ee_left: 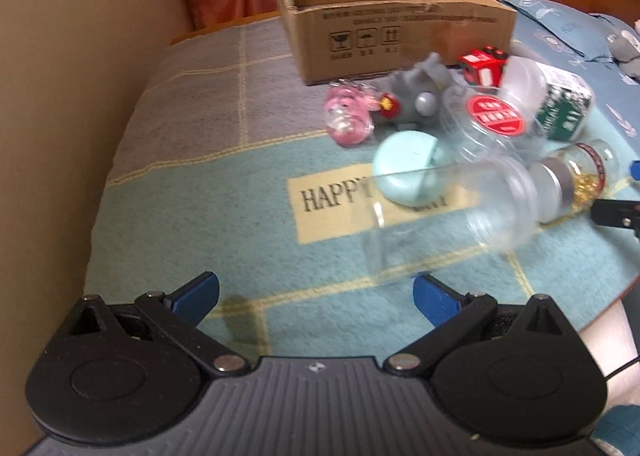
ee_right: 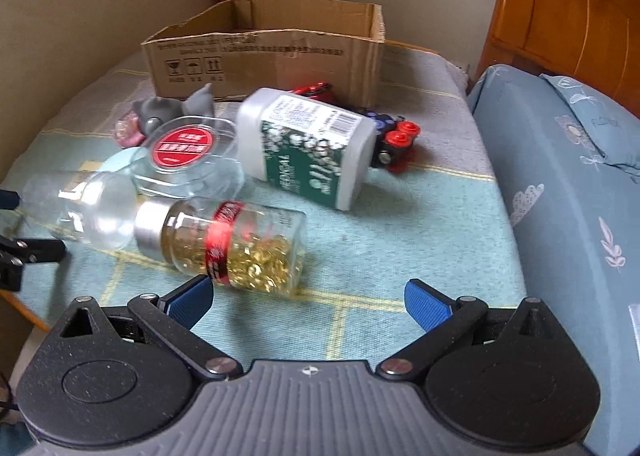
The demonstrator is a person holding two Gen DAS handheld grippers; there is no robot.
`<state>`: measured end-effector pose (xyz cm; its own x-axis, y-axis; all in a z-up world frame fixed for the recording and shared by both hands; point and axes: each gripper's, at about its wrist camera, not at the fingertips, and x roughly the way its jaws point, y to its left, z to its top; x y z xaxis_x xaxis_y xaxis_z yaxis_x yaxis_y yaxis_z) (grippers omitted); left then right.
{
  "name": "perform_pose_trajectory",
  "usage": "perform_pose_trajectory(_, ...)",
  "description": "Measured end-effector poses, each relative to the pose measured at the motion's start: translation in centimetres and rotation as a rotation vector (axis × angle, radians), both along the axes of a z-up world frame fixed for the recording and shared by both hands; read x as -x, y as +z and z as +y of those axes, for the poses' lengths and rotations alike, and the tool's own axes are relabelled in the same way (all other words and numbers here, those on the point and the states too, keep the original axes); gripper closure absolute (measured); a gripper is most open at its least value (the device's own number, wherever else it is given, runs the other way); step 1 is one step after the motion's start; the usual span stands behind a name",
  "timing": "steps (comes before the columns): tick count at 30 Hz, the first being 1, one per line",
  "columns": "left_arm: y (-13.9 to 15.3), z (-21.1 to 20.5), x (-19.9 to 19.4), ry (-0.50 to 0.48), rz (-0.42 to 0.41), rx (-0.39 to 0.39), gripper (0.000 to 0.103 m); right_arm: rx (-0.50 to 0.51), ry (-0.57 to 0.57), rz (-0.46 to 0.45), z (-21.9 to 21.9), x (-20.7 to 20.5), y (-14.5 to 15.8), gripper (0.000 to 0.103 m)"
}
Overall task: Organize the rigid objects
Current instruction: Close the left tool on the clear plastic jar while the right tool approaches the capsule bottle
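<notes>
The left wrist camera sits low behind the left gripper (ee_left: 316, 296), looking forward and slightly down across the blanket (ee_left: 200, 215) toward the cardboard box (ee_left: 400, 35) at the far end; the wall lies close on its left. The right wrist camera sits likewise behind the right gripper (ee_right: 308, 304), facing the same box (ee_right: 272, 63) from further right; the bed (ee_right: 580, 195) fills its right side. Both views share the box, the capsule jar (ee_left: 576, 179) (ee_right: 240, 244) and the clear bottle (ee_left: 452, 215) (ee_right: 80, 211); each view catches the other gripper at its edge.
</notes>
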<state>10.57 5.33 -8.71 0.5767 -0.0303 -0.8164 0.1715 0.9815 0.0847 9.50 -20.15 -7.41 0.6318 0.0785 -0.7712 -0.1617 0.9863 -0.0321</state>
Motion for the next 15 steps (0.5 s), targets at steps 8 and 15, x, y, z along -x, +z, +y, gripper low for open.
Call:
perform_pose_trajectory(8,0.1,-1.4,1.2,-0.123,0.02,0.037,0.001,-0.009,0.054,0.011,-0.2,0.8,-0.4,0.0)
perform_pose_trajectory(15,-0.1,-4.1,1.8,-0.219,0.002,0.05,0.001,-0.008,0.107,0.011,0.8,1.0,-1.2,0.0)
